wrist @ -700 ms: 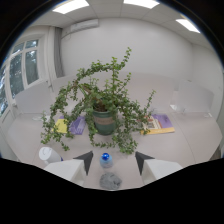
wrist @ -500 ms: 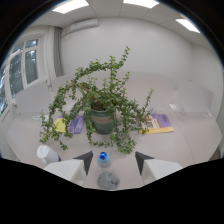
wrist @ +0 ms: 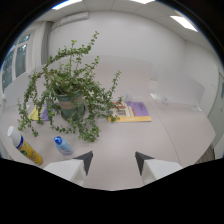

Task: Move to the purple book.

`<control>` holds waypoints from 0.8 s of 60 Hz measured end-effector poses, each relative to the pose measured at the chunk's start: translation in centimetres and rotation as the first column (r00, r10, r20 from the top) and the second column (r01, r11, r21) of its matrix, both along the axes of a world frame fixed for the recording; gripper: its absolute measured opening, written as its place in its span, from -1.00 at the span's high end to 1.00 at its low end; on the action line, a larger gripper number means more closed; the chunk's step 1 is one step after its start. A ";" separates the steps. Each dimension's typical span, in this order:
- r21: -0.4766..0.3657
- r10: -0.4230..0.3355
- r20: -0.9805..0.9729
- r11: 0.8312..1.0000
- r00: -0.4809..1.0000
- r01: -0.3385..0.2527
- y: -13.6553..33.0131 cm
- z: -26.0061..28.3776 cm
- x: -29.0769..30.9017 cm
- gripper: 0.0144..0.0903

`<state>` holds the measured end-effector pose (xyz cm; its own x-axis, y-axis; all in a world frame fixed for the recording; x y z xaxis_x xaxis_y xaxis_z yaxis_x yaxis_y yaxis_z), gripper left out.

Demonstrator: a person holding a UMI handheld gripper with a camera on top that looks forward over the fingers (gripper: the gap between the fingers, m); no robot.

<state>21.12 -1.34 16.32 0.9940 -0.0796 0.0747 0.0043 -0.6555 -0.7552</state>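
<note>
The purple book point(wrist: 137, 107) lies flat on the white table point(wrist: 175, 135), on top of a yellow book point(wrist: 131, 118), to the right of a potted plant point(wrist: 70, 100) and well beyond my fingers. My gripper point(wrist: 114, 159) is open, its two dark fingertips point(wrist: 86, 160) apart with nothing between them. It hovers above the table, and the books sit ahead and slightly right of the fingers.
The big trailing plant stands ahead to the left, its stems hanging over the table. A small bottle with a blue cap point(wrist: 62, 145) lies just beyond the left finger. A white and yellow bottle point(wrist: 24, 146) lies further left. More coloured books point(wrist: 39, 114) show behind the plant.
The view has swung to the right: the plant and the bottle have slid left, and the purple and yellow books now sit nearer the line of my fingers.
</note>
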 end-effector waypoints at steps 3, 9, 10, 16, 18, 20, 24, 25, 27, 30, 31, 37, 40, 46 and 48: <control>-0.008 -0.013 0.007 1.000 1.000 0.014 0.5 -0.6 1.8 -0.84; -0.023 -0.029 0.013 0.999 0.999 0.029 2.2 -1.7 5.0 -0.84; -0.025 -0.030 0.014 0.999 0.999 0.030 2.6 -1.8 5.5 -0.84; -0.031 -0.025 0.018 0.999 1.000 0.026 5.3 -2.6 8.3 -0.85; -0.036 -0.020 0.015 0.999 1.000 0.021 6.2 -3.0 9.0 -0.85; -0.037 -0.012 0.011 0.999 1.000 0.013 7.3 -3.3 9.6 -0.85; -0.041 -0.001 0.010 0.999 1.000 0.002 9.3 -4.0 10.9 -0.85; -0.042 0.002 0.010 0.999 1.000 -0.002 9.8 -4.2 11.2 -0.85; -0.044 0.007 0.010 0.999 1.000 -0.006 10.8 -4.5 11.9 -0.85; -0.042 0.017 0.007 0.999 1.000 -0.016 12.4 -5.0 12.5 -0.84; -0.042 0.019 0.007 0.999 1.000 -0.019 12.9 -5.2 12.8 -0.84; -0.041 0.039 0.007 0.998 0.999 -0.038 16.1 -6.2 14.1 -0.84; -0.044 0.051 0.004 0.998 0.999 -0.051 17.5 -6.8 14.4 -0.84; -0.051 0.064 -0.007 0.997 0.998 -0.065 20.3 -7.8 15.0 -0.85; -0.056 0.065 -0.006 0.996 0.998 -0.065 21.1 -8.2 15.2 -0.85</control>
<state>36.36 19.79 8.11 0.9973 -0.0106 0.0731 0.0452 -0.6955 -0.7171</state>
